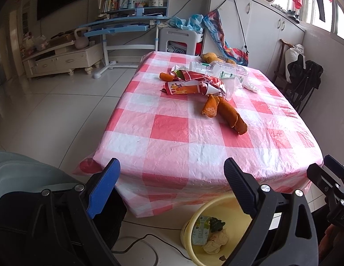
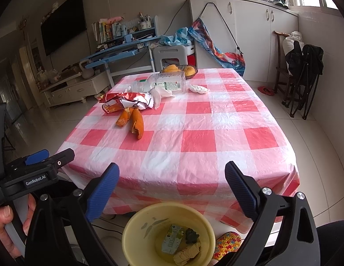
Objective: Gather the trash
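Wall-mounted television (image 2: 63, 20), blue desk (image 1: 118, 25), white cabinets (image 2: 249, 28), folded chair (image 2: 305, 66).

Bare tablecloth (image 2: 194, 141) before peels (image 2: 136, 119)

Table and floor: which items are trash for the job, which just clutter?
Job:
- orange peels
- snack wrapper
- plastic bottle
- crumpled tissue
- plastic bag
- yellow bin, already holding some trash
- both grippers, left and right, open and empty

Just there:
- fruit bowl
- slipper
- kettlebell
- folded chair
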Available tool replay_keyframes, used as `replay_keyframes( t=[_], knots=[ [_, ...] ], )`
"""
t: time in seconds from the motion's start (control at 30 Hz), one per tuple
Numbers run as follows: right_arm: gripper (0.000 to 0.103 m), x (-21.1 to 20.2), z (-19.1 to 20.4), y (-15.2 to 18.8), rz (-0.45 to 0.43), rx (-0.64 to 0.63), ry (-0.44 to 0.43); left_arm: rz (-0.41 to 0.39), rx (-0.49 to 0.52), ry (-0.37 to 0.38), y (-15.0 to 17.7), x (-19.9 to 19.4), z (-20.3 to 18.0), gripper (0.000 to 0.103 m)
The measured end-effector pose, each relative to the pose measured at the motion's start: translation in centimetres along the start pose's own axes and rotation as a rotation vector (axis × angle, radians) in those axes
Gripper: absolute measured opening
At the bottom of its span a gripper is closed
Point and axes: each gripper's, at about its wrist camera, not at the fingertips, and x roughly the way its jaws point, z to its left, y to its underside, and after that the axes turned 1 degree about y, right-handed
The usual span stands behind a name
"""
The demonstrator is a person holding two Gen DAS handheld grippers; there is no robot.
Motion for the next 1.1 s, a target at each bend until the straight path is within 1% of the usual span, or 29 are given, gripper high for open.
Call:
replay_keyframes(
  t=[1.1],
  knots=[
    [0.093, 0.09, -0.12, 0.33, 0.006, -0.006, 0.002, -0.002, -0.020, -0.008, -0.16, 0.17, 0.19, 0.091]
  ],
)
